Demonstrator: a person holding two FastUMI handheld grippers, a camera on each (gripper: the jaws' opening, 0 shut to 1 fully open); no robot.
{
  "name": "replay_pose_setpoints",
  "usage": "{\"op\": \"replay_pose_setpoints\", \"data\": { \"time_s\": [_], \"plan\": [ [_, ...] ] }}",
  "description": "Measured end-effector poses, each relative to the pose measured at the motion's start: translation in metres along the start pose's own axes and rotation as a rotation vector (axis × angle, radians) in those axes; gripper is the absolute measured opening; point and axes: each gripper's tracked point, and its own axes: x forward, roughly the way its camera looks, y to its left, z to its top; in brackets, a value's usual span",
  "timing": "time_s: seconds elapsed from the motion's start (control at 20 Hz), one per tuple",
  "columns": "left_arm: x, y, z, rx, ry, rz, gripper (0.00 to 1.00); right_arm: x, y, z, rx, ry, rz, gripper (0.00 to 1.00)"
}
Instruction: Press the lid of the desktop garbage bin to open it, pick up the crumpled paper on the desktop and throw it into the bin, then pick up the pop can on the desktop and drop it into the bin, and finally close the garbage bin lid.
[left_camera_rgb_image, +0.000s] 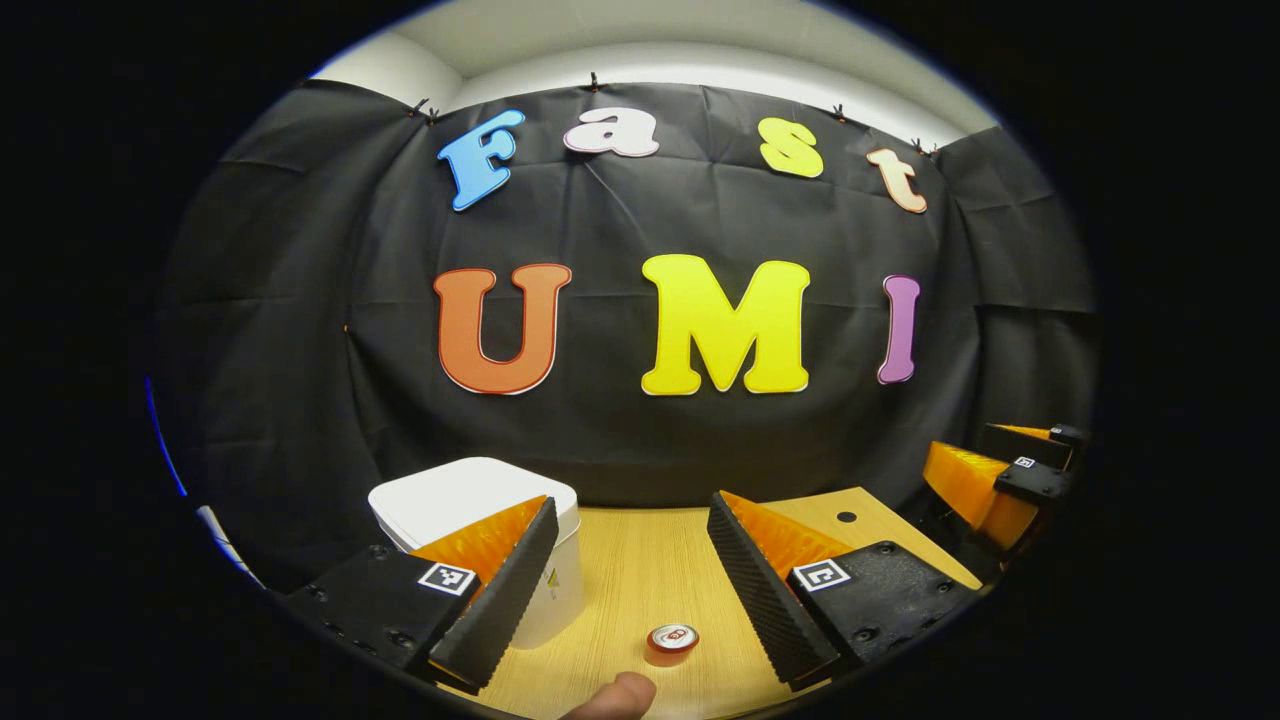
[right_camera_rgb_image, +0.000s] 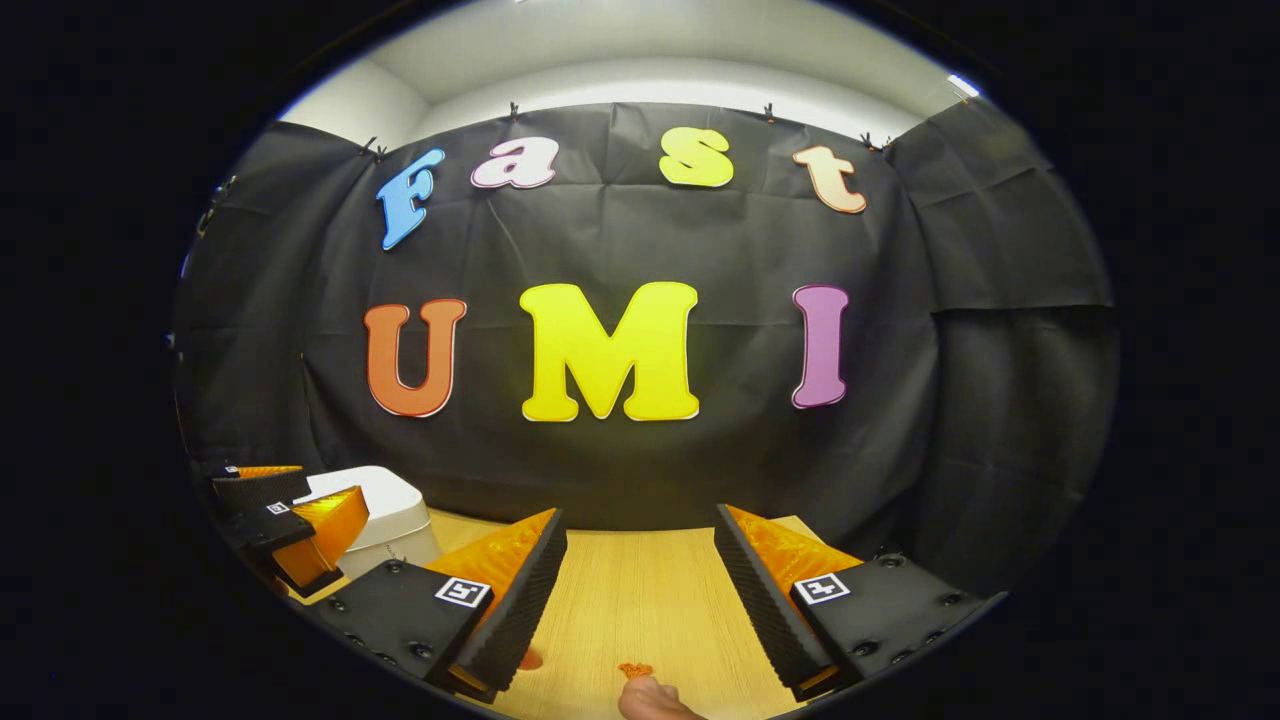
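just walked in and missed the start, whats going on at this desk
A person holds a two-finger gripper in each hand above a wooden desk. Both the left gripper and the right gripper are open and hold nothing. The white garbage bin has its lid down, and the pop can stands upright on the desk.

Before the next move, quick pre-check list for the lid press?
1. Garbage bin lid shut, ready to press: ok.
2. Left tongs open and holding nothing: ok.
3. Right tongs open and holding nothing: ok.
4. Pop can upright on the desktop, apart from the bin: ok.
5. Crumpled paper located: cannot tell.
6. Left tongs over the lid: not ok, they sit in front of the bin, facing the wall.
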Motion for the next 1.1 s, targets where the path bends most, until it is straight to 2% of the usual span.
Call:
{"op": "replay_pose_setpoints", "data": {
  "time_s": [0.35, 0.8, 0.9, 0.95, 1.05, 1.1],
  "plan": [
    [0.000, -0.004, -0.005, 0.007, 0.013, -0.005, 0.99, 0.000, -0.002, -0.006, -0.003, 0.018, 0.004, 0.94],
    [0.011, 0.010, -0.005, -0.028, 0.000, 0.027, 0.98, 0.005, -0.004, -0.011, 0.001, 0.041, -0.006, 0.94],
    [0.020, 0.013, -0.010, -0.016, 0.029, 0.024, 0.89, 0.009, -0.001, -0.012, -0.005, 0.044, -0.004, 0.93],
    [0.023, 0.017, -0.013, -0.006, 0.035, 0.029, 0.81, 0.010, 0.000, -0.013, -0.009, 0.045, -0.003, 0.93],
    [0.031, 0.026, -0.016, -0.003, 0.047, 0.035, 0.70, 0.013, 0.002, -0.016, -0.015, 0.051, -0.003, 0.94],
    [0.036, 0.030, -0.020, -0.008, 0.058, 0.036, 0.67, 0.016, 0.004, -0.017, -0.017, 0.056, -0.003, 0.94]
  ]
}}
